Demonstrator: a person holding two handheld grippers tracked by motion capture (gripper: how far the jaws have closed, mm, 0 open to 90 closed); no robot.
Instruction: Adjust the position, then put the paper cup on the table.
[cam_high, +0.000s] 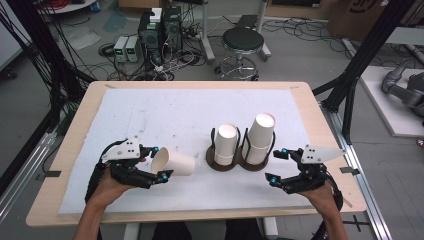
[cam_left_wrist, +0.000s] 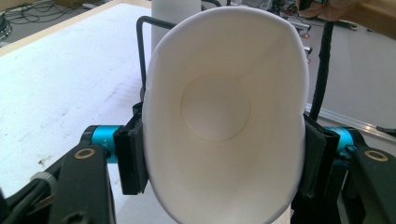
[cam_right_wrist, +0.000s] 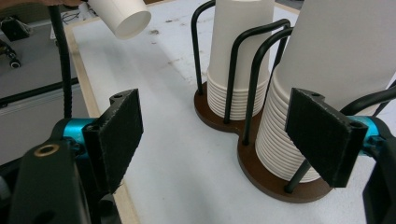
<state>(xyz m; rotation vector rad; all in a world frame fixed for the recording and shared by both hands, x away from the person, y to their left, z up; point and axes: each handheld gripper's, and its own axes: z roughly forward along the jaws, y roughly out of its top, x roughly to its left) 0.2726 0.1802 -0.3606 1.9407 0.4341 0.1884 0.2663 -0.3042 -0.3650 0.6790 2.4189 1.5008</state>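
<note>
At lower left of the high view, a paper cup (cam_high: 173, 162) was clamped, rim squashed, in the left gripper (cam_high: 159, 162), so a lighter squeeze was advised, while the right gripper (cam_high: 278, 165) was held open.

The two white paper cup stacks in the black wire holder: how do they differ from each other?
The right white paper cup stack rises taller than the left white paper cup stack. The right stack leans slightly; the left stands straighter. The right stack is nearer the open right gripper. Both stand upside down on the brown holder base.
</note>
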